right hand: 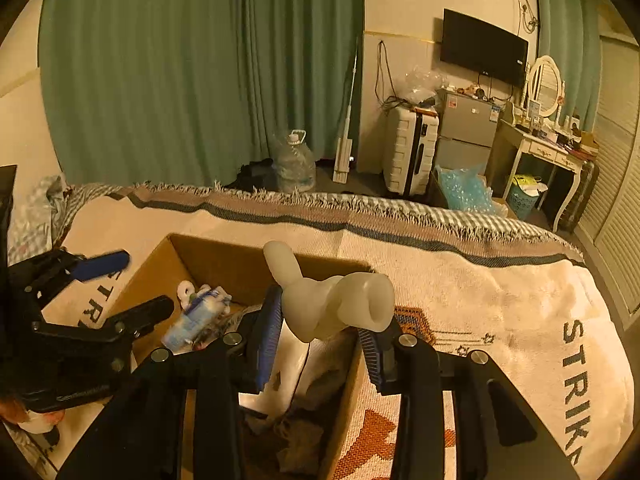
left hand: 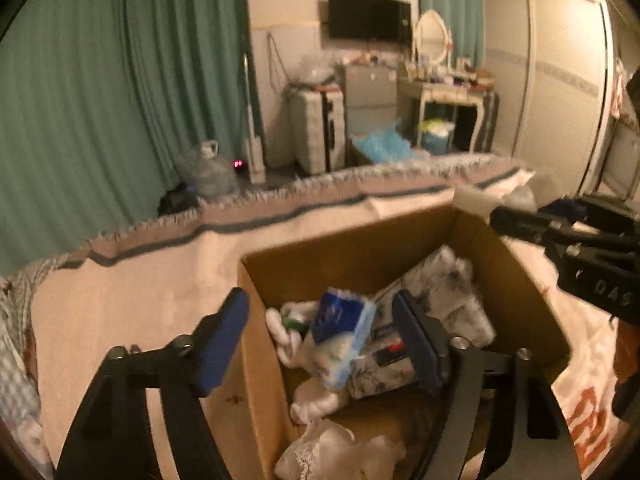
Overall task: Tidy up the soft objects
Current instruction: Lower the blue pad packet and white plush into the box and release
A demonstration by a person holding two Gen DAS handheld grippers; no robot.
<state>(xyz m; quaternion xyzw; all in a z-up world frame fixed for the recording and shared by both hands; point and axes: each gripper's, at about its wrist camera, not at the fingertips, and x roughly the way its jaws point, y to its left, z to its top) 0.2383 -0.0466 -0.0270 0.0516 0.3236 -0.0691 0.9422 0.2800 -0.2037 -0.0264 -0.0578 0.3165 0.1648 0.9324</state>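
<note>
An open cardboard box [left hand: 352, 248] sits on a cream blanket on a bed; it also shows in the right wrist view [right hand: 224, 256]. Inside lie a blue-and-white tissue pack [left hand: 340, 328], patterned cloth [left hand: 444, 300] and white soft items [left hand: 320, 400]. My left gripper [left hand: 320, 344] is open and empty, its fingers straddling the box's left wall. My right gripper [right hand: 318, 332] is shut on a white soft rubbery toy [right hand: 332, 300] and holds it over the box's right edge. The right gripper also shows in the left wrist view [left hand: 500, 216].
The blanket [right hand: 480, 300] has a fringed striped edge and lettering. Beyond the bed are green curtains [right hand: 180, 60], a water jug [right hand: 294, 164], a suitcase [right hand: 408, 148], a small fridge [right hand: 466, 132] and a dressing table [right hand: 548, 152]. Crumpled cloth [right hand: 36, 208] lies at the far left.
</note>
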